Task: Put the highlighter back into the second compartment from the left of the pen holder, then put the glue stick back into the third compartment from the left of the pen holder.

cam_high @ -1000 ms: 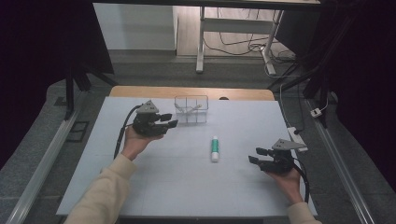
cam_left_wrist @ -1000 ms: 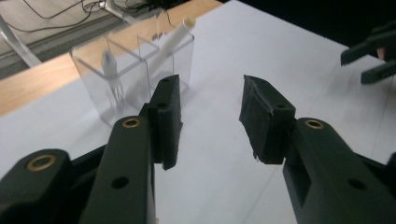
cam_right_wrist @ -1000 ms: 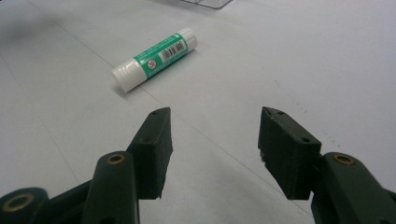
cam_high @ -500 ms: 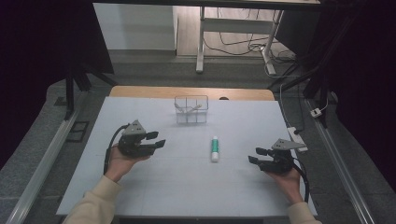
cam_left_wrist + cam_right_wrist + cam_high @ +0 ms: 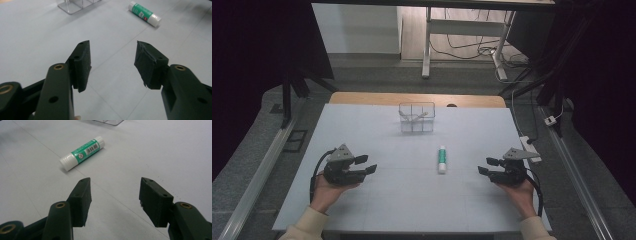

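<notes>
While both hands are resting low on the white table [image 5: 362, 125], nothing is being carried: the left gripper [image 5: 366, 165] and right gripper [image 5: 484, 166] are each standing spread and empty. The green-and-white glue stick [image 5: 442, 159] is lying flat between them, nearer the right one, untouched. The clear box [image 5: 417, 117] is sitting farther back, well apart. Judging so, picking up and placing are both remaining.
</notes>
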The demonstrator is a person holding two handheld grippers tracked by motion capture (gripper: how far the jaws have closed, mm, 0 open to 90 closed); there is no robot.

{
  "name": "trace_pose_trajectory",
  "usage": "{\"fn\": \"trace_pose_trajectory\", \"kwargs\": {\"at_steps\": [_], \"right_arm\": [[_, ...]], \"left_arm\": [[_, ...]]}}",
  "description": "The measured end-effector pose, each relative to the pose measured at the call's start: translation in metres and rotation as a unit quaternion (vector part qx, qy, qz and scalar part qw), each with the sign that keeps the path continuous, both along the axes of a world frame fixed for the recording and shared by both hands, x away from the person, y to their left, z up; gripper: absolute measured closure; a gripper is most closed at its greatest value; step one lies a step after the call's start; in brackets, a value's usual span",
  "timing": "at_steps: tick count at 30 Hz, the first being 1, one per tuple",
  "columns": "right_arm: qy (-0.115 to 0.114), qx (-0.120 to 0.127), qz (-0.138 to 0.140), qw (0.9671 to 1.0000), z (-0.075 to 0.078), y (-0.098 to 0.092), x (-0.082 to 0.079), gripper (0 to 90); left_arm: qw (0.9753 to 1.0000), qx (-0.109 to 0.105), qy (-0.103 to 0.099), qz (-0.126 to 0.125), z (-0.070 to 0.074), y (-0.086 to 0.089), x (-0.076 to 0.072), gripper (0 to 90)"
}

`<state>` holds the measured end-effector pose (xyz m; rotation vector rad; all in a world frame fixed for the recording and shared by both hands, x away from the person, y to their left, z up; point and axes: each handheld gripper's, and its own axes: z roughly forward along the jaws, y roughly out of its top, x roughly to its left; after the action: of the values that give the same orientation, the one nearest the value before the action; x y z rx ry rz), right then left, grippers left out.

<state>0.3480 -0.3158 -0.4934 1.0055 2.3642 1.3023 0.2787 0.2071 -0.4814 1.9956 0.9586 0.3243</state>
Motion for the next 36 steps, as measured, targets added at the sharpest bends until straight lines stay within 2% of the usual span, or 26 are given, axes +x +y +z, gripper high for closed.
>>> {"fn": "trace_pose_trajectory", "kwargs": {"at_steps": [7,16,21,25,28,33,36], "right_arm": [[-0.002,-0.001,-0.001,1.0000,0.003,0.004,0.001,38.2],[0.001,-0.026,-0.010,0.9996,0.007,0.013,0.001,31.7],[0.008,-0.021,-0.011,0.9997,0.006,0.014,0.002,30.4],[-0.004,-0.008,-0.008,0.9999,0.006,0.017,0.000,29.7],[0.005,-0.007,-0.010,0.9999,0.010,0.022,0.000,30.3],[0.029,-0.034,-0.016,0.9989,0.017,0.039,0.001,31.3],[0.041,-0.042,-0.018,0.9981,0.021,0.051,0.001,32.1]], "left_arm": [[0.9998,-0.004,0.012,0.012,-0.006,0.009,-0.010,43.0],[0.9995,0.001,0.020,0.023,-0.011,0.019,-0.018,41.1],[0.9994,0.002,0.023,0.025,-0.014,0.021,-0.020,40.8],[0.9993,0.006,0.027,0.023,-0.017,0.021,-0.019,40.4],[0.9993,0.006,0.027,0.024,-0.017,0.021,-0.018,39.8],[0.9994,0.007,0.026,0.021,-0.017,0.021,-0.018,39.5],[0.9994,0.014,0.027,0.018,-0.018,0.020,-0.018,39.4]]}}
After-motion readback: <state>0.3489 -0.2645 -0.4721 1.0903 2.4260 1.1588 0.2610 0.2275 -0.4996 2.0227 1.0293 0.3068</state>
